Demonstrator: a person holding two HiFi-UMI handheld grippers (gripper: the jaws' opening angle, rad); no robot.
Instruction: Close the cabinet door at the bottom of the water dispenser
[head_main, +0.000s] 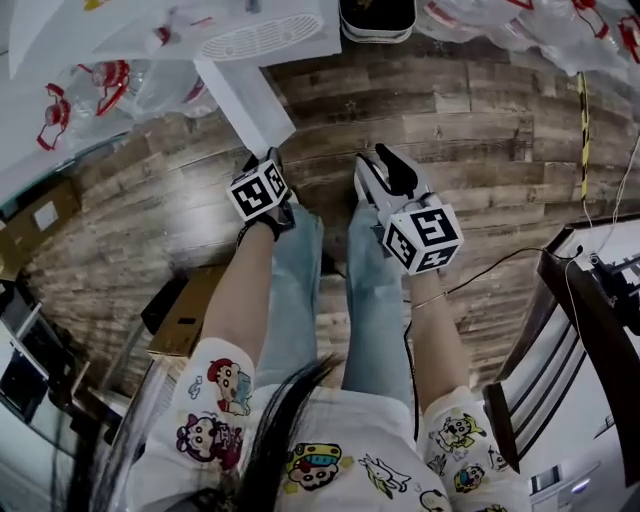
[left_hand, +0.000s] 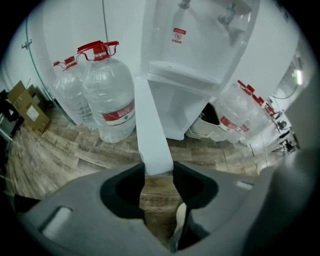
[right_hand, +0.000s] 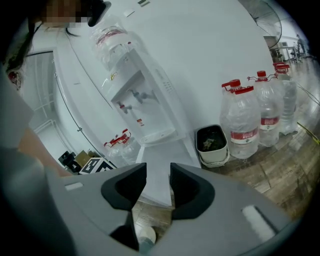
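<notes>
The white water dispenser (head_main: 262, 36) (left_hand: 200, 60) (right_hand: 145, 95) stands at the far side of the wooden floor. Its bottom cabinet door (head_main: 242, 98) (left_hand: 150, 120) (right_hand: 161, 156) swings out toward me. My left gripper (head_main: 268, 158) (left_hand: 158, 170) points steeply down. Its jaws are shut on the door's free edge, which fills the gap between them. My right gripper (head_main: 386, 160) (right_hand: 158, 175) hovers to the right, facing the door's flat face. It is open with nothing between its jaws.
Large water bottles with red caps (left_hand: 107, 95) (right_hand: 243, 122) flank the dispenser. A dark bin (head_main: 377, 18) (right_hand: 212, 142) sits just right of it. Cardboard boxes (head_main: 190, 310) (left_hand: 25, 105) lie to the left, and a dark chair (head_main: 590, 340) to the right.
</notes>
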